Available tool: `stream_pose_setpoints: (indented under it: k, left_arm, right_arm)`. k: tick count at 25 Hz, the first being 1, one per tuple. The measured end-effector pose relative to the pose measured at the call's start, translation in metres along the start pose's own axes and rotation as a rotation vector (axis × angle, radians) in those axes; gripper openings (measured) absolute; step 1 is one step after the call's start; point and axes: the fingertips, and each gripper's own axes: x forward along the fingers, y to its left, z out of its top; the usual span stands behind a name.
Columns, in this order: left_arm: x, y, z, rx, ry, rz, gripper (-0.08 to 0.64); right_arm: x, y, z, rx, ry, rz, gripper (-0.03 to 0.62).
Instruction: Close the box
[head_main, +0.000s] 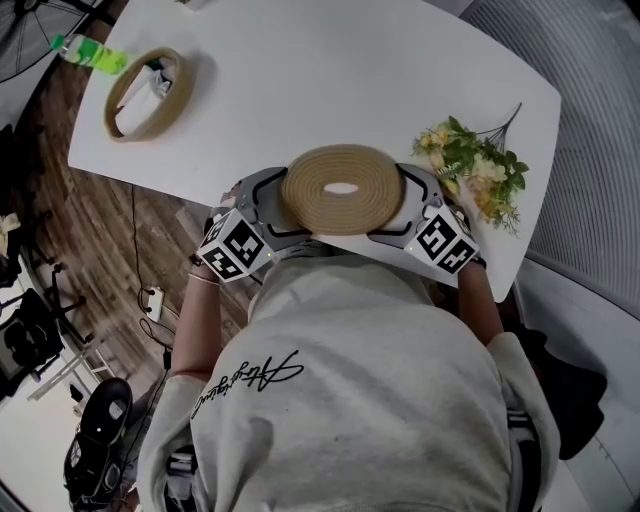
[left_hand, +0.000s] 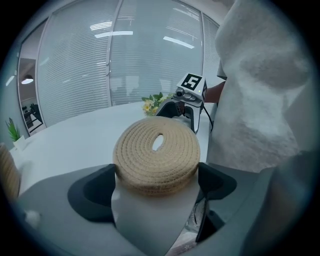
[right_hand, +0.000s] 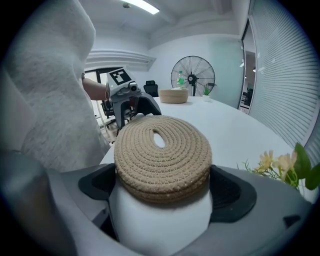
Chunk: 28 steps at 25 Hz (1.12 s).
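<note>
L tool (head_main: 272, 208), R tool (head_main: 408, 205) straddle woven lid (head_main: 340, 190), jaws apart.

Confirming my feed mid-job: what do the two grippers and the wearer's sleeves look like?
The left gripper and right gripper are grey, with curved jaws lined by black pads. Each carries a white cube printed with black square markers. The person wears a light grey short-sleeved top with black script lettering.
</note>
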Motion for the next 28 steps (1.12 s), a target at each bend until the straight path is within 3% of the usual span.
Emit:
stream_pose_setpoints:
  k: [10,23,28]
  left_arm:
    - [0.002,0.002,-0.001,0.020,-0.012,0.035,0.502]
    - [-0.001,0.002,0.002,-0.039,0.001,0.031,0.500]
    - [-0.008,0.000,0.009,-0.072,-0.038,0.034,0.500]
  right_arm:
    - [-0.002,-0.002,0.001,-0.013,-0.035,-0.018,0.578]
    - [-0.003,-0.004,0.009,-0.022,-0.074,0.028,0.578]
    - [-0.010,-0.004,0.017,-0.019,-0.118,0.059,0.578]
